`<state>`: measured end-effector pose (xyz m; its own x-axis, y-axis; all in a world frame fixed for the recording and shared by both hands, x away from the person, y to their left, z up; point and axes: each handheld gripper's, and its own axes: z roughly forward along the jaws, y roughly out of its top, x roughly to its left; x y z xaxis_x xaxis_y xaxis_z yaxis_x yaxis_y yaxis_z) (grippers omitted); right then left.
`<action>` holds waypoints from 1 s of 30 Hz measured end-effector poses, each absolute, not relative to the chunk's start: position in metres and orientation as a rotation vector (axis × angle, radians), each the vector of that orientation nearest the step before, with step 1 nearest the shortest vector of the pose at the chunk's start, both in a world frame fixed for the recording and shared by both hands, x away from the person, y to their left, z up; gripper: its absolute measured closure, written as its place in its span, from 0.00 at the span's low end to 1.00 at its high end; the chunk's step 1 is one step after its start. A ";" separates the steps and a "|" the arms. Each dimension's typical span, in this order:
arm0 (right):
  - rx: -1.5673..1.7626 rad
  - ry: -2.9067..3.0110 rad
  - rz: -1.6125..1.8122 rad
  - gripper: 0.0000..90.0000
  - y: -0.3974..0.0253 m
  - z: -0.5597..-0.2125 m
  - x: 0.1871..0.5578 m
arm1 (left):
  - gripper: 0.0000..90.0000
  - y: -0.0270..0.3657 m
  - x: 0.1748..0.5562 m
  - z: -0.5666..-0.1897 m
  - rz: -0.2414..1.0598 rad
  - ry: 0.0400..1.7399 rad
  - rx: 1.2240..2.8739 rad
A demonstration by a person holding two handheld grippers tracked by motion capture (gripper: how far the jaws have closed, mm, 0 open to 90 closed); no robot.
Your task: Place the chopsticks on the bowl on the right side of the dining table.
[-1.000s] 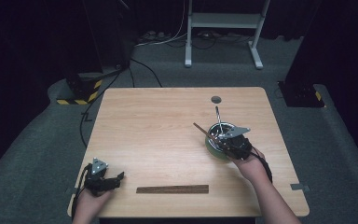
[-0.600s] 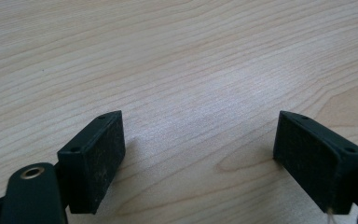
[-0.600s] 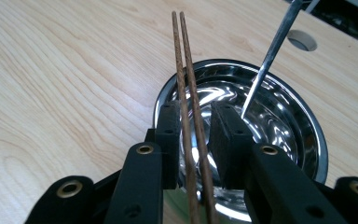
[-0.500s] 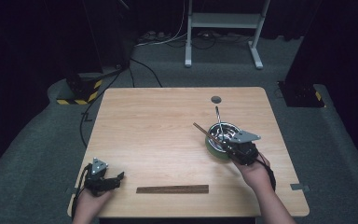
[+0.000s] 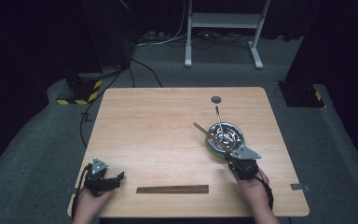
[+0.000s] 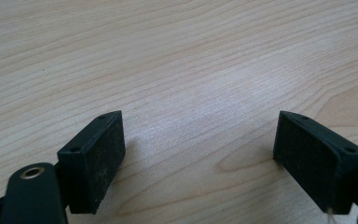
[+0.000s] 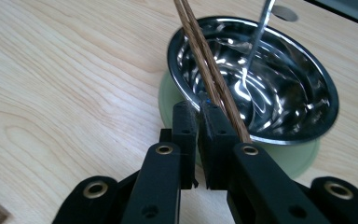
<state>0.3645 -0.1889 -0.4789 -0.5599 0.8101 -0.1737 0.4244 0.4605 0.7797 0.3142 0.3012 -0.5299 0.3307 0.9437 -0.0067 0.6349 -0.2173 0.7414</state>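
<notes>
A steel bowl (image 5: 227, 134) (image 7: 279, 88) stands on a pale green plate (image 7: 167, 100) at the table's right. A metal spoon (image 5: 218, 118) (image 7: 257, 42) leans inside it. A pair of brown chopsticks (image 5: 209, 136) (image 7: 205, 56) lies slanted across the bowl's near rim. Their near end rests on top of one finger of my right gripper (image 5: 237, 158) (image 7: 196, 109). That gripper is shut just in front of the bowl, and nothing shows between its pads. My left gripper (image 5: 116, 178) (image 6: 198, 140) lies open on bare wood at the front left.
A second pair of chopsticks (image 5: 172, 189) lies flat along the table's front edge between the two hands. A round cable hole (image 5: 216, 99) is at the far side. Dark floor, cables and a stand leg (image 5: 256, 44) surround the table (image 5: 158, 126).
My right gripper has drawn back from the bowl towards the person. The chopsticks stay slanted over the rim. The left gripper has not moved.
</notes>
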 end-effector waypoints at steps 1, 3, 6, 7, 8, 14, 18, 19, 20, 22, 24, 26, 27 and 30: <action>1.034 2.171 0.946 0.94 -0.189 -0.481 0.363 | 0.18 0.301 0.314 -0.530 0.606 1.384 1.946; 1.049 2.152 0.943 0.94 -0.191 -0.486 0.360 | 0.18 0.301 0.314 -0.530 0.607 1.384 1.946; 1.057 2.120 0.942 0.94 -0.194 -0.492 0.357 | 0.18 0.301 0.314 -0.530 0.607 1.384 1.945; 1.064 2.114 0.941 0.94 -0.195 -0.494 0.357 | 0.18 0.301 0.314 -0.530 0.607 1.384 1.946; 1.067 2.112 0.944 0.94 -0.195 -0.495 0.356 | 0.18 0.301 0.314 -0.530 0.608 1.384 1.946; 1.091 2.068 0.955 0.94 -0.204 -0.497 0.355 | 0.18 0.301 0.314 -0.530 0.610 1.385 1.945; 1.103 2.063 0.955 0.93 -0.208 -0.499 0.354 | 0.18 0.301 0.314 -0.530 0.611 1.385 1.945; 1.104 2.061 0.959 0.93 -0.209 -0.499 0.354 | 0.18 0.301 0.314 -0.530 0.610 1.386 1.945; 1.112 2.057 0.958 0.93 -0.210 -0.499 0.354 | 0.18 0.301 0.314 -0.530 0.609 1.387 1.944; 1.119 2.053 0.959 0.93 -0.214 -0.499 0.355 | 0.19 0.301 0.314 -0.530 0.608 1.385 1.945; 1.133 2.044 0.965 0.93 -0.217 -0.499 0.356 | 0.21 0.301 0.315 -0.528 0.600 1.377 1.956; 1.134 2.039 0.967 0.93 -0.221 -0.499 0.357 | 0.26 0.301 0.316 -0.527 0.591 1.375 1.967; 1.144 2.036 0.966 0.93 -0.222 -0.499 0.357 | 0.29 0.300 0.317 -0.525 0.587 1.391 1.966; 1.155 2.020 0.975 0.92 -0.228 -0.499 0.359 | 0.35 0.295 0.320 -0.520 0.570 1.400 1.988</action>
<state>0.3592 -0.2284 -0.4986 -0.4346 0.8893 -0.1427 0.4414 0.3484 0.8269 0.3204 0.2949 -0.5196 0.3410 0.9400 -0.0096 0.6660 -0.2344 0.7082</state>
